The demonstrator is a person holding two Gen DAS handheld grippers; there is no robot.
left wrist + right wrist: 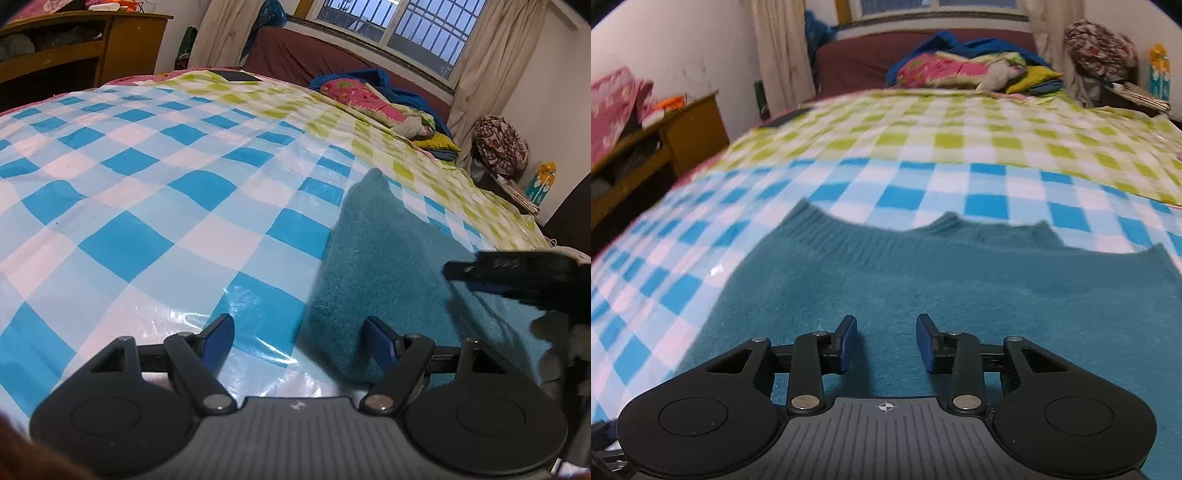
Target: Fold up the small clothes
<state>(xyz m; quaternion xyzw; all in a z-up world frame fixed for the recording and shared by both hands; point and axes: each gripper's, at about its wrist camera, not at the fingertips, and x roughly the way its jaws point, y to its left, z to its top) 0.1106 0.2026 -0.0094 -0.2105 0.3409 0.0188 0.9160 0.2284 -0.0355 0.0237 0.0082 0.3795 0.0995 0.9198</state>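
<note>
1. The teal sweater (960, 295) lies flat on the checked sheet (147, 184), ready for folding.
2. The left gripper (299, 332) hovers wide open at its edge, nothing held.
3. The right gripper (886, 341) hangs over its middle, parted, empty.

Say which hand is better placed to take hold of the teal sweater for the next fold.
Probably right: the right tongs hover open directly over the teal sweater. The left tongs straddle only its edge, mostly above the checked sheet.
</note>
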